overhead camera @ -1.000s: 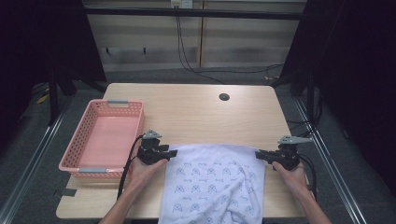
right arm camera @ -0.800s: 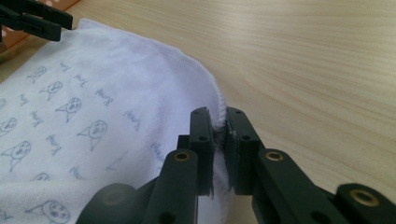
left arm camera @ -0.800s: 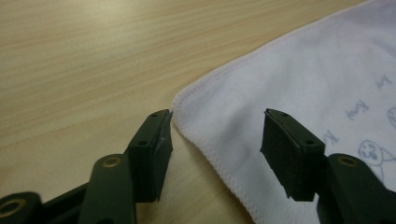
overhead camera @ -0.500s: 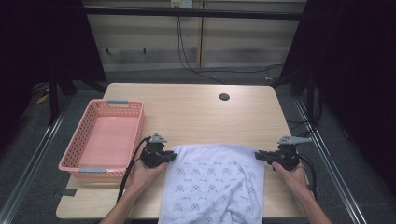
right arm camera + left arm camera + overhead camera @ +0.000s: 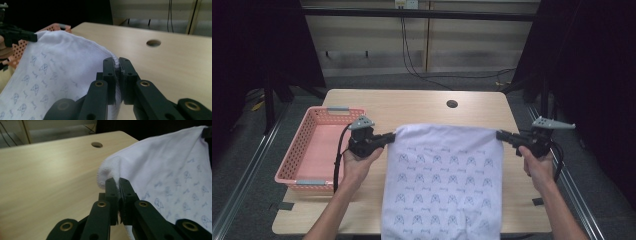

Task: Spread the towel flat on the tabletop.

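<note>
**Towel stretched between two grips, hanging toward the person**

The white terry towel with a small blue printed pattern (image 5: 444, 180) is pinched at its two upper corners. The left gripper (image 5: 388, 137) has its black jaws closed tight on the towel's left corner; in the left gripper view that corner (image 5: 106, 173) bulges out just beyond the tips, and the cloth runs away to the right of them. The right gripper (image 5: 503, 135) is clamped the same way on the opposite corner, and in the right gripper view the hem (image 5: 113, 58) sits squeezed between the jaws, with the cloth spreading off to the left of them.

The relation that matters: the towel's top edge runs taut and straight from one pair of fingers to the other, across the table, while its long axis drops from that edge back toward the person and over the near edge of the light wooden table (image 5: 422, 107). Both hands share the load equally; neither is nearer the cloth than the other.

Ahead of the fingers the tabletop lies bare up to a small round hole (image 5: 452, 104), so, as I judge it, a swing of the top edge forward to fold or lay the towel flat meets nothing. The pink plastic mesh basket (image 5: 319, 145) stands just outside the left gripper, on the side away from the towel, near the left hand (image 5: 357, 162); it would be the only thing to brush against if that grip swings outward.
</note>
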`<state>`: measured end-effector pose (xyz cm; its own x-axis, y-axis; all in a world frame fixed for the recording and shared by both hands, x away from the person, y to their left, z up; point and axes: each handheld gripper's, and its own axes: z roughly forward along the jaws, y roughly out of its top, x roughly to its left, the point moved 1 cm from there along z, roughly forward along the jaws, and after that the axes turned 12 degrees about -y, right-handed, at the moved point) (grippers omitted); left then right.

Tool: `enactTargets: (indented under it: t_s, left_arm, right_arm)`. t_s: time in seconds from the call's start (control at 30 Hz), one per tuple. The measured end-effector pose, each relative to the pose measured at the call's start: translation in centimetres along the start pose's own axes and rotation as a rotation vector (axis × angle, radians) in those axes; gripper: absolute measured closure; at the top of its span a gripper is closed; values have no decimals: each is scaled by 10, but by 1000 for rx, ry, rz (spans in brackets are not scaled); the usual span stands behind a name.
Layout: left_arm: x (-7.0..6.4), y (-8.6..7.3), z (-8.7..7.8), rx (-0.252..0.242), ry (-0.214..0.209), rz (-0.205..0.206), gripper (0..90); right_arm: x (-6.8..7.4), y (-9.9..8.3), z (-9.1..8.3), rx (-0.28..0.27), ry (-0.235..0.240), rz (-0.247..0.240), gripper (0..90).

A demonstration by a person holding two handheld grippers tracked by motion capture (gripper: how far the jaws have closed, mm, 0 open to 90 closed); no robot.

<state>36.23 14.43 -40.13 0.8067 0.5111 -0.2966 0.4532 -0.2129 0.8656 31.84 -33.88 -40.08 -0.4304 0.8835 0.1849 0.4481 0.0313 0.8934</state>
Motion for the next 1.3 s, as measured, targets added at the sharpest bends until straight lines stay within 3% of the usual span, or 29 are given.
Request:
enactTargets:
  t_s: [0.07,0.2,0.4,0.5,0.6,0.67,0.7,0.73,0.8,0.83,0.87,1.0,1.07,1.13,1.2,1.23,1.3]
  left_arm:
    - [5,12,-3,-5,15,17,870]
    - [20,30,-1,-16,46,0,870]
    - [44,55,13,-19,85,-27,860]
    - [53,56,24,10,135,-53,716]
    - [57,52,29,20,136,-73,608]
    - [55,49,29,37,139,-78,602]
    - [53,47,29,29,133,-84,601]
    - [50,46,28,17,95,-81,603]
    - [41,42,29,39,101,-56,618]
    - [36,39,29,41,66,-71,621]
    - [30,36,28,46,56,-64,631]
    - [2,20,27,92,-15,8,661]
    - [-13,9,26,124,-35,24,679]
    - [-26,-5,24,118,-89,23,702]
    - [-37,-21,24,131,-123,29,707]
    - [-43,-32,26,149,-130,20,713]
    - [-53,-47,29,201,-150,49,709]
  right_arm:
    - [-5,23,3,-31,-13,-3,849]
    - [-11,49,14,-54,-20,-8,850]
    - [-24,79,48,-32,-66,-6,849]
    - [-32,79,63,-4,-107,-6,791]
    - [-38,69,74,34,-172,-8,628]
    - [-40,58,76,54,-164,-2,620]
    - [-40,53,75,66,-166,-10,620]
    - [-39,48,74,74,-157,-17,619]
    - [-36,37,68,86,-134,-35,613]
    - [-35,33,65,88,-128,-34,613]
    - [-32,27,60,90,-108,-32,613]
    - [-17,5,42,100,-48,-49,605]
    - [-8,-7,33,104,-19,-52,595]
    - [2,-18,26,122,-13,-75,579]
    - [9,-29,21,124,35,-59,550]
    - [12,-33,19,124,35,-53,521]
    - [22,-45,17,157,46,-75,495]
